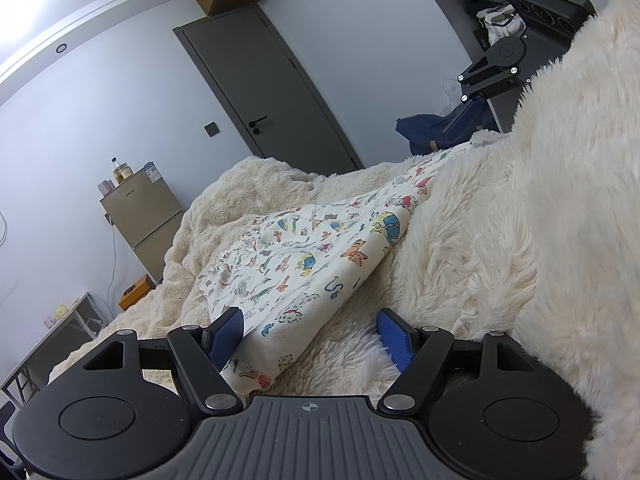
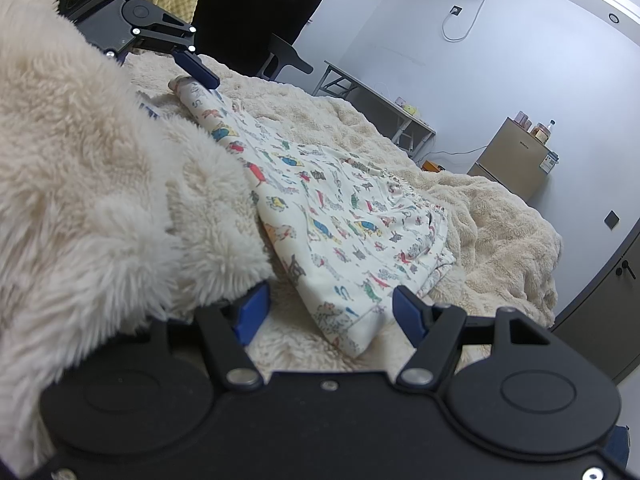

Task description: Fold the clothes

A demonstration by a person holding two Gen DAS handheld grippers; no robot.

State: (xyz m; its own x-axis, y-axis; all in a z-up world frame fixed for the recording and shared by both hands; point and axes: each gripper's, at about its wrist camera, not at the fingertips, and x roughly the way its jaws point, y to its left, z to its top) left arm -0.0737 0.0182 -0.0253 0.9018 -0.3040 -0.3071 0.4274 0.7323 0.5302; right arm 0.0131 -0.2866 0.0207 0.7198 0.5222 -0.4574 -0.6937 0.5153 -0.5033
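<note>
Left gripper low over fluffy cream blanket on bed, jaws released and wide, near corner of printed garment lying between them, left blue pad against the cloth's edge. Garment spread flat across blanket, partly tucked under a raised fold. Right gripper at the opposite corner, jaws likewise released, cloth end between them, nothing clamped.

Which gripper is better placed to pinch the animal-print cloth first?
Probably the right gripper: a corner of the cream animal-print cloth lies between its open jaws. The left gripper, also open, has the cloth's edge only beside one finger.
</note>
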